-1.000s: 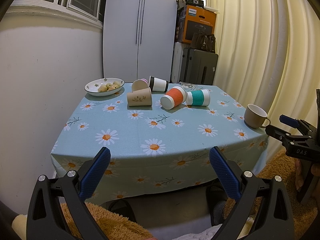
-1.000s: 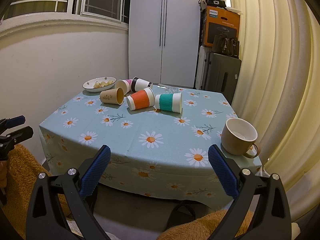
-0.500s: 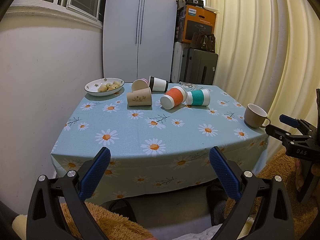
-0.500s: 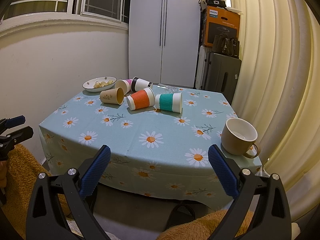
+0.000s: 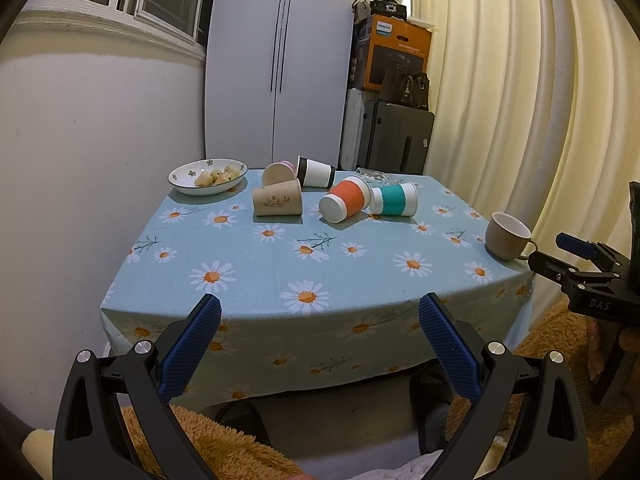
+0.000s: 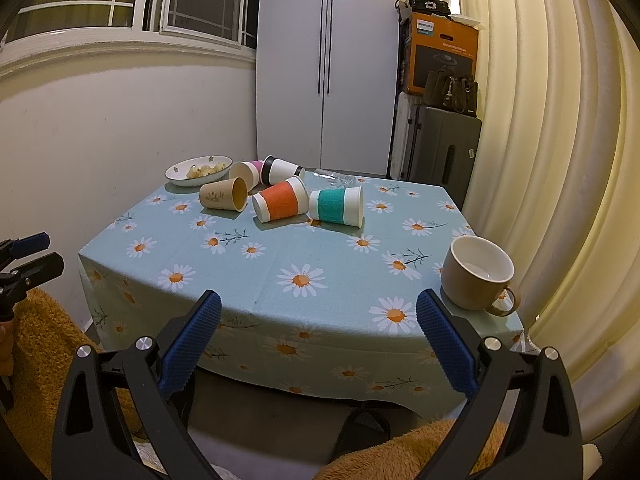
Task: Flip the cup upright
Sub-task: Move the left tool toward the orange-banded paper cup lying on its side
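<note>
Several paper cups lie on their sides at the far part of the table: a tan cup (image 5: 277, 202) (image 6: 223, 194), an orange-sleeved cup (image 5: 345, 204) (image 6: 281, 202), a teal-sleeved cup (image 5: 394, 199) (image 6: 337, 206), a black-and-white cup (image 5: 315, 172) (image 6: 281, 169) and a pink cup (image 5: 277, 172) (image 6: 248, 173). My left gripper (image 5: 319, 342) is open and empty, in front of the table's near edge. My right gripper (image 6: 318, 340) is open and empty, also short of the near edge.
A brown mug (image 5: 507, 235) (image 6: 476, 273) stands upright at the table's right corner. A white bowl of food (image 5: 207, 175) (image 6: 198, 169) sits at the far left. The daisy tablecloth (image 5: 280, 272) covers the table. A wall is at the left, curtains at the right, luggage behind.
</note>
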`<state>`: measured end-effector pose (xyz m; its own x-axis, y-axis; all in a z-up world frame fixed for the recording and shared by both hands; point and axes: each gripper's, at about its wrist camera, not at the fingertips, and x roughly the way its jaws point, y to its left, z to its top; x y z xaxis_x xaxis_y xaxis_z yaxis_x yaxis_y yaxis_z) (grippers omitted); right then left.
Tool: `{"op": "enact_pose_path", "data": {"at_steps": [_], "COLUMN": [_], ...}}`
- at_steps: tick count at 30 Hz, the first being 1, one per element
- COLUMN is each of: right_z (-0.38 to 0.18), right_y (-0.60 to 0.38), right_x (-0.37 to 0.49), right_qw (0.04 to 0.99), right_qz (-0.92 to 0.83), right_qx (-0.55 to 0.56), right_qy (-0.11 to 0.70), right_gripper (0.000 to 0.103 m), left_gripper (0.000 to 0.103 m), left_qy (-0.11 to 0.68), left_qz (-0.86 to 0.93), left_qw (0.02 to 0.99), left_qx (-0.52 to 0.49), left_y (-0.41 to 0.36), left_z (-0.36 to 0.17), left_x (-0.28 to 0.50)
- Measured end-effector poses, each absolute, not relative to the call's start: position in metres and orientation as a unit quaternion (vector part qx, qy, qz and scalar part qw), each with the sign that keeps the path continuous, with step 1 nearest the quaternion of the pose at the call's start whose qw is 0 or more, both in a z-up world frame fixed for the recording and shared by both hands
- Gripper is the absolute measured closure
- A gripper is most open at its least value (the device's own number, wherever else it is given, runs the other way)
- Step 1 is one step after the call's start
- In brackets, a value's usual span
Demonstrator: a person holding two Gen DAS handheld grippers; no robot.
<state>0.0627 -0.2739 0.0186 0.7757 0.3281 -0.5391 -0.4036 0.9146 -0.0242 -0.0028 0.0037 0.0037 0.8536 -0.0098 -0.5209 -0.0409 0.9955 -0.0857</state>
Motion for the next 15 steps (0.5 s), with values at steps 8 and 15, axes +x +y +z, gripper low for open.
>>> {"op": "enact_pose_path", "data": {"at_steps": [8,15], "right_z": [0.031,0.036], "right_y": [-0.28,-0.277], "right_x": [0.054,0.086], "right_qw": [0.951,0.94], "right_qz": [0.182,0.197], "right_qx": [-0.064,-0.021], "right_qy": [0.242,0.277], "right_gripper": [0.006,0.006], "left_gripper": [0.007,0.007], "left_qy": [0.285,0.312], "left_qz": [0.011,-0.038], "left_qw": [0.958,0.948], "left_qx": [-0.043,-0.045], "left_y": [0.0,0.0], "left_z": [0.002,0.009], "left_x": [0.0,0.026]}}
